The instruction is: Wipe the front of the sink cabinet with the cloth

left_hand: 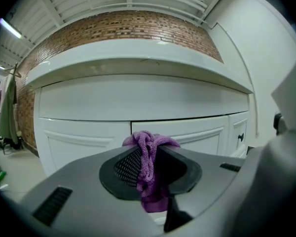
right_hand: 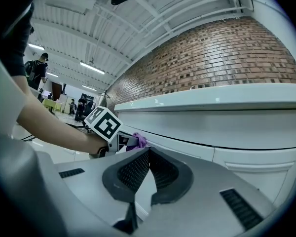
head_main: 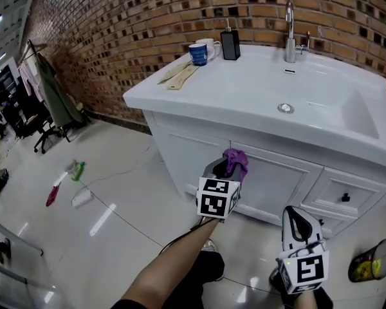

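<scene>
Wipe step: left gripper [head_main: 227, 170] clamps cloth [head_main: 235, 161] near the cabinet [head_main: 276, 187] front — right gripper [head_main: 296, 222] closed, empty — next move likely needs firm contact and a sideways sweep.

There are two hand-held grippers, the left hand-held gripper [head_main: 226, 168] and the right hand-held gripper [head_main: 296, 219], and one purple cloth [head_main: 235, 161]. One sink cabinet [head_main: 180, 153] shows one black knob [head_main: 345, 197]. Its counter [head_main: 212, 98] carries one faucet [head_main: 289, 34] at the back edge and one drain [head_main: 285, 108]. Near the back left corner are two mugs, a blue mug [head_main: 198, 54] and a white mug [head_main: 210, 44], one black soap dispenser [head_main: 230, 44], and two wooden utensils [head_main: 179, 76]. One wire basket [head_main: 372, 261] stands on the floor.
</scene>
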Tool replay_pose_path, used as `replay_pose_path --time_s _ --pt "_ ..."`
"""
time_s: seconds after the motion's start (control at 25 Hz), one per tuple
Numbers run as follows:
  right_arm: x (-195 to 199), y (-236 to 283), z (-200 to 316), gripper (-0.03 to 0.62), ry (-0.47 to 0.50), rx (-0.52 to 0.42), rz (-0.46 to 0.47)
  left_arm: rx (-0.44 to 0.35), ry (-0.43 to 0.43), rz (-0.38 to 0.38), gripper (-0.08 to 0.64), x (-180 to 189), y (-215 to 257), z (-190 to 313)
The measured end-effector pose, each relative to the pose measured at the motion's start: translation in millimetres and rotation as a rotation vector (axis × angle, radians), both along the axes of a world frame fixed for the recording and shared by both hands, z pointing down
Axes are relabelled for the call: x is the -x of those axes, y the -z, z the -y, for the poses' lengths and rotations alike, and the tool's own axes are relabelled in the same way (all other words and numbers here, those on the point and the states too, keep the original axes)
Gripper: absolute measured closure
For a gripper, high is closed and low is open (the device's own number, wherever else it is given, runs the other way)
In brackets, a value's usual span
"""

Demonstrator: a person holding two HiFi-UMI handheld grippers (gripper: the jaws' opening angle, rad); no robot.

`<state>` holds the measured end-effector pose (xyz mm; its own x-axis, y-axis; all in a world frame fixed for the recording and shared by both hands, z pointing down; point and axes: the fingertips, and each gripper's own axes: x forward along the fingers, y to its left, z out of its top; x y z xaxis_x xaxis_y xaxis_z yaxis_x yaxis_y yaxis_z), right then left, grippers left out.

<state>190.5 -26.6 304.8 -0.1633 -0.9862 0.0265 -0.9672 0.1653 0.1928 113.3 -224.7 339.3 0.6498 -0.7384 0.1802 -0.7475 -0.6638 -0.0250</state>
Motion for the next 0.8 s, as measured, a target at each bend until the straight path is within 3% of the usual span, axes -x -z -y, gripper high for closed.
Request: replay_pose_path --time_s 0.36,0.8 --pt "3.3 -26.4 14.9 0.591 -0.009 0.064 0.029 -0.018 -0.026 -0.018 0.472 -2.8 -20.1 -7.4" --pt "22.0 -38.2 31.6 0.591 0.034 0.063 0.049 0.025 -0.055 -0.033 0.472 2.7 -50.1 -21.6"
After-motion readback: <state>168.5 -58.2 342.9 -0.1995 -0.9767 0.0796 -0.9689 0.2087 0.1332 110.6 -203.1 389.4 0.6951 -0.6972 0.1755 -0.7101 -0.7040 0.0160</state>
